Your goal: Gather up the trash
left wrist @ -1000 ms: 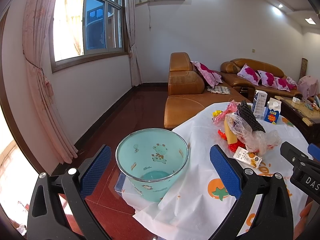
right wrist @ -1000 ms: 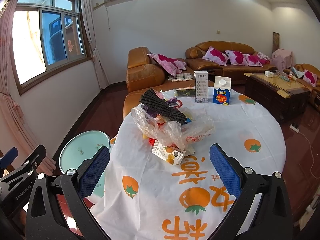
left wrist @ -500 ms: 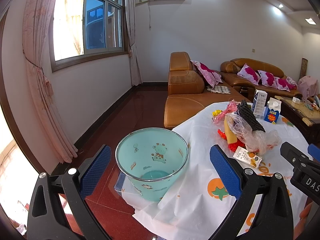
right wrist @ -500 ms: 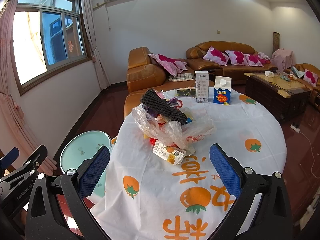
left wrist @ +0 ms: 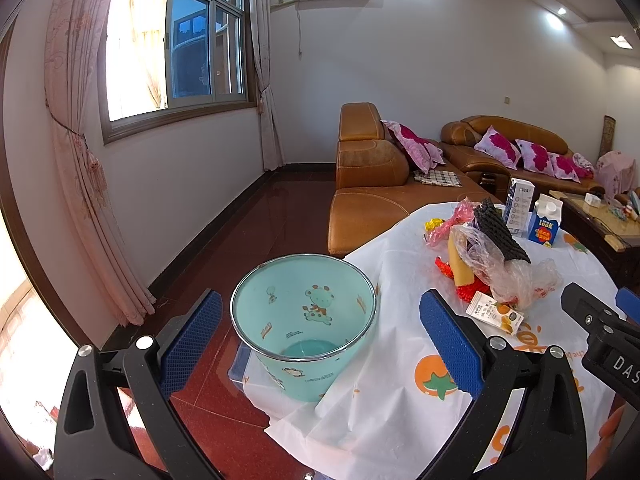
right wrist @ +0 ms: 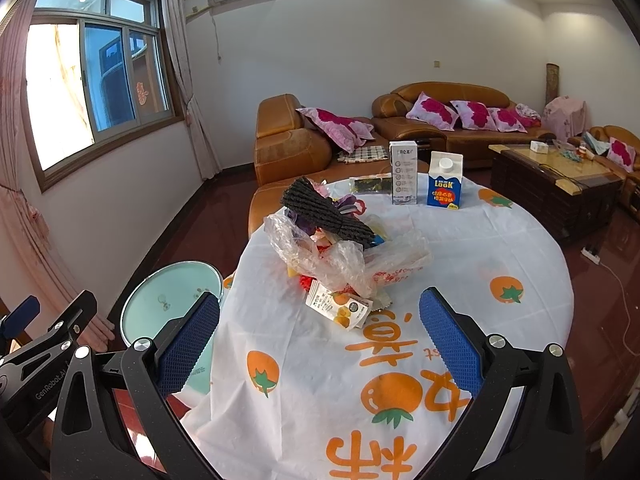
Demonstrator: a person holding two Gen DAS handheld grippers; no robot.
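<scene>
Gaping wide and empty, left gripper (left wrist: pixel 318 330) over the bin (left wrist: pixel 304 320), right gripper (right wrist: pixel 320 332) before the trash pile (right wrist: pixel 340 248).

One teal bin (left wrist: pixel 304 320) stands at the near left of one round table (right wrist: pixel 500 248). Two cartons (right wrist: pixel 404 172) stand at the table's far side. One heap of trash (right wrist: pixel 336 248) lies in the middle. Two brown sofas (right wrist: pixel 448 120) line the far wall.
</scene>
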